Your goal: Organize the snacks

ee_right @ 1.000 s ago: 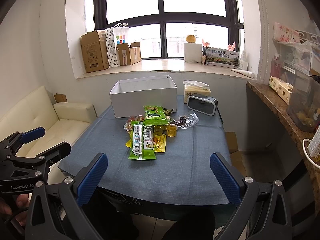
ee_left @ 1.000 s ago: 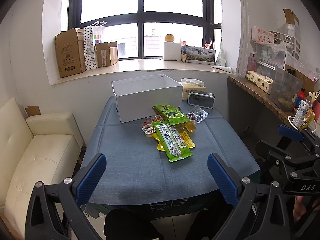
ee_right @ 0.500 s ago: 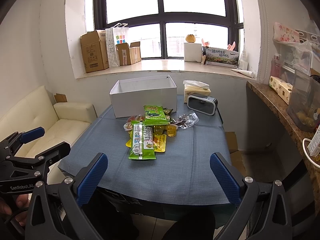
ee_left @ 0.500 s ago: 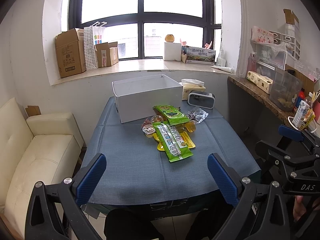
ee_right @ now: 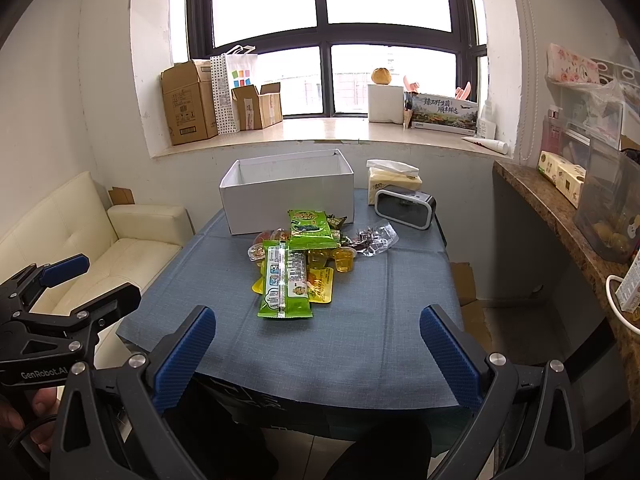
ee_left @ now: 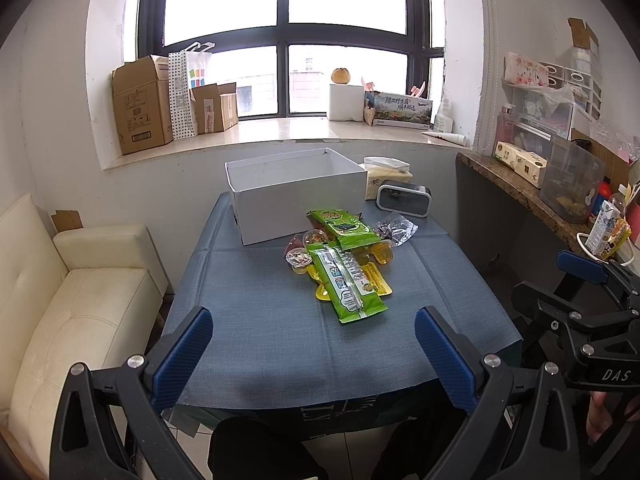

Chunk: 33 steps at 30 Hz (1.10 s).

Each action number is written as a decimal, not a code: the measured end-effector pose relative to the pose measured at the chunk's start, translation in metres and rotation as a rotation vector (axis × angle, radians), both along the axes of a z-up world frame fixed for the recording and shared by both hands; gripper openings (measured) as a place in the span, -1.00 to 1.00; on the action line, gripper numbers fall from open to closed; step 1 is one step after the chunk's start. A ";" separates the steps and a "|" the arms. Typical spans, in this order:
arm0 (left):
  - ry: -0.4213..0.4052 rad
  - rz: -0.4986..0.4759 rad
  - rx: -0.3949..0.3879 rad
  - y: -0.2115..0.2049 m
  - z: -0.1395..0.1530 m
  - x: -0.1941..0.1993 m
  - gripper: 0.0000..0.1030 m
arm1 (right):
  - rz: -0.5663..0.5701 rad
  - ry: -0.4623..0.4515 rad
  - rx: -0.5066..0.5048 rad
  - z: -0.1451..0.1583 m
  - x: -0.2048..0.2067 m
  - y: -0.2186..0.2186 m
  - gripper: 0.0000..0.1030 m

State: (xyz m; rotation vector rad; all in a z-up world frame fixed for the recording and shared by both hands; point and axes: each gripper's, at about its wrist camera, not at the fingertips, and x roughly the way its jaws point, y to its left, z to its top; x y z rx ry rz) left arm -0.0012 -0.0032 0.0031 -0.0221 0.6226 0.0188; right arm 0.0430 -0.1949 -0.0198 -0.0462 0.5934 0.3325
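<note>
A pile of snacks lies mid-table: a long green packet over a yellow packet, a second green packet, several jelly cups and a clear bag of dark sweets. An open white box stands behind them; I cannot see its floor. My left gripper and right gripper are both open and empty, held before the table's near edge, well short of the snacks.
The table wears a blue cloth. A tissue pack and a small grey clock stand right of the box. A cream sofa is at the left, a stone counter with containers at the right.
</note>
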 end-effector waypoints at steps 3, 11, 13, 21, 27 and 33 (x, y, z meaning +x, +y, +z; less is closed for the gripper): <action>-0.002 0.000 0.000 0.000 0.000 0.000 1.00 | 0.000 -0.001 0.000 0.000 0.000 0.000 1.00; -0.001 0.000 -0.001 0.001 -0.001 0.000 1.00 | -0.001 -0.001 0.003 -0.003 -0.001 -0.001 1.00; 0.000 0.001 0.000 0.001 -0.002 0.000 1.00 | -0.002 0.000 0.004 -0.003 -0.001 -0.001 1.00; -0.001 0.002 -0.002 0.001 -0.002 0.000 1.00 | -0.001 0.003 0.002 -0.001 0.000 -0.001 1.00; 0.001 0.002 -0.003 0.001 -0.003 0.000 1.00 | 0.003 0.008 0.006 -0.002 0.000 -0.001 1.00; 0.006 0.003 -0.003 0.002 -0.005 0.003 1.00 | 0.031 0.001 0.021 -0.003 0.006 0.000 1.00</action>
